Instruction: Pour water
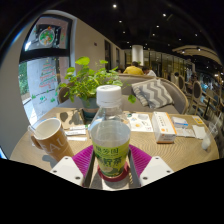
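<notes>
Bottle (110, 135) between jaws, cup (50, 137) beside.

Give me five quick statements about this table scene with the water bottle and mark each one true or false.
1. The bottle has a white cap on. True.
2. The bottle stands between the hand-held gripper fingers. True.
3. The mug lies tipped on its side. False: it stands upright, beside the bottle.
4. A potted plant stands beyond the bottle. True.
5. The table is glass. False: it looks like wood, with booklets on it.
</notes>
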`<state>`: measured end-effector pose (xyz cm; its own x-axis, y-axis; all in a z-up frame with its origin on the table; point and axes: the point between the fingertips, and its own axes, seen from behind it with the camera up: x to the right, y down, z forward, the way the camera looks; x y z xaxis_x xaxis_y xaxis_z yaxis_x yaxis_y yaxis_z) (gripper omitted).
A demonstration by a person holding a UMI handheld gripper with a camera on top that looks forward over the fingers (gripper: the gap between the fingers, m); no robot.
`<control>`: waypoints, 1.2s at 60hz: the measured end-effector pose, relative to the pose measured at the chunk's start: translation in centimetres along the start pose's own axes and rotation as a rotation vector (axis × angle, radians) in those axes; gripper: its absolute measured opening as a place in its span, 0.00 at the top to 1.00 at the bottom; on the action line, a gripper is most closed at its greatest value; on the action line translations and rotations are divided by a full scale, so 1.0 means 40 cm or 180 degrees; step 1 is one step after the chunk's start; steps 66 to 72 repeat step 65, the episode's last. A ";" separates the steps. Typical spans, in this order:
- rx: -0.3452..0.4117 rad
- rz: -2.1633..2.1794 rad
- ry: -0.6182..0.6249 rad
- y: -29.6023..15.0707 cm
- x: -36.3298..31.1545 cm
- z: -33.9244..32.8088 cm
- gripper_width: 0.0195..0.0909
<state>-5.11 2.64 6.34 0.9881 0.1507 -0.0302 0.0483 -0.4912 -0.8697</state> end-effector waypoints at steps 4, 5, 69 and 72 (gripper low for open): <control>-0.0142 0.0105 0.0029 0.018 0.001 -0.020 0.15; -0.0171 0.0132 0.0045 0.018 0.002 -0.030 0.09; -0.0533 0.0108 0.0651 0.040 -0.200 -0.810 0.07; -0.0533 0.0108 0.0651 0.040 -0.200 -0.810 0.07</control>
